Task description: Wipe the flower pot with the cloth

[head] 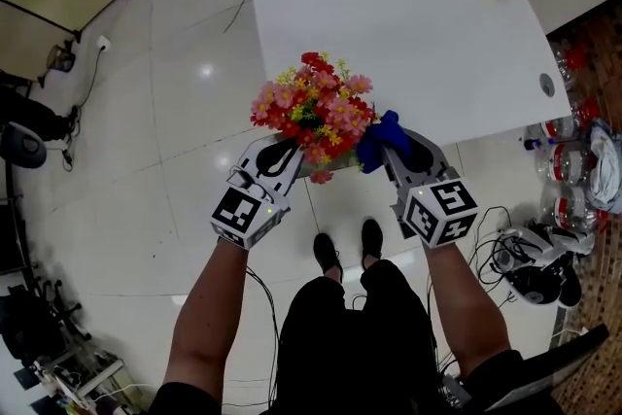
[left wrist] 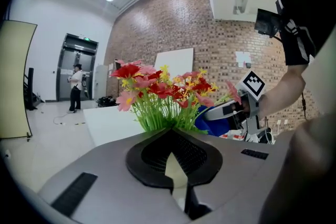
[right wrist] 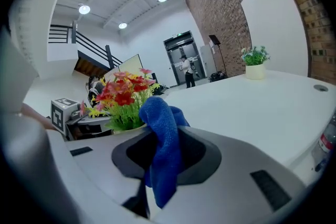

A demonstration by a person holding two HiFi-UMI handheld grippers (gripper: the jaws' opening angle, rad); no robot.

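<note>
2 grippers loaded.
Left gripper [head: 280, 154] is clamping the flower pot [left wrist: 175, 169] beyond the table's [head: 408, 24] 6 o'clock edge; right gripper [head: 403, 151] is pinching the blue cloth [right wrist: 160, 144] at the pot's 3 o'clock.

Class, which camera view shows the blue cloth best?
The right gripper view: the blue cloth fills the centre, clamped in the right gripper. Head view shows a bunch beside the flowers; left gripper view, a sliver behind them.

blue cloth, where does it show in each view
Head view: blue cloth just right of the flowers, centre of picture.
Left gripper view: blue patch behind the flowers, right of centre.
Right gripper view: dead centre, pinched between the jaws.
Shared landmark: the flowers.
</note>
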